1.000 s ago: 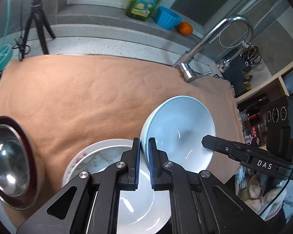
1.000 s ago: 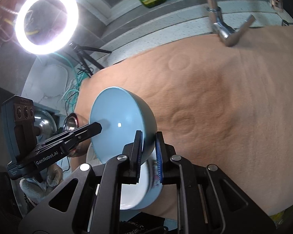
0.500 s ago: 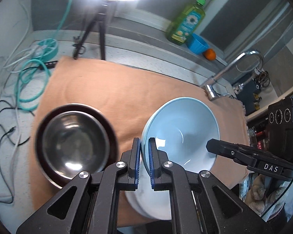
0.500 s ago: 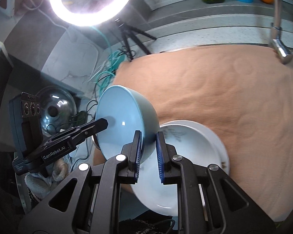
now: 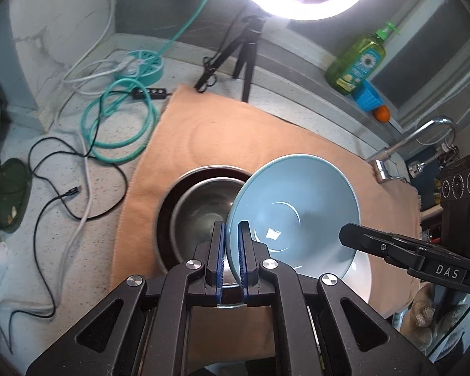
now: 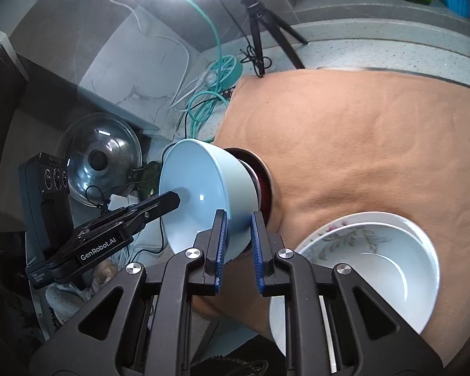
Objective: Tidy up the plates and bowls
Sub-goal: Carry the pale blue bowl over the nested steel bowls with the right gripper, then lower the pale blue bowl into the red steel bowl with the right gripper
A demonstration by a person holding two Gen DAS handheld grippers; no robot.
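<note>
While clamped on the near rim of the blue bowl (image 5: pixel 293 210), left hand-held gripper (image 5: pixel 231 252) seen in its own wrist view with blue pads pinching the bowl wall from both sides. Bowl tilted, held above the tan cloth (image 5: pixel 235 131), partly over the steel bowl (image 5: pixel 200 210) inside its dark rim. Right hand-held gripper (image 5: pixel 354 235) reaching in at the bowl's far edge. White bowl (image 5: pixel 362 274) peeking out below the blue one. Soap bottle (image 5: pixel 357 62) on the ledge beyond the cloth.

From the right wrist view: right hand-held gripper (image 6: pixel 237 250) closed on the blue bowl's wall, one pad inside, one outside. Left hand-held gripper (image 6: pixel 169 200) at the opposite rim. White bowl (image 6: pixel 376 269) stacked on a floral plate (image 6: pixel 326 235), on the cloth, right of the blue bowl. Pot lid (image 6: pixel 100 156) off the cloth, left of the blue bowl.
</note>
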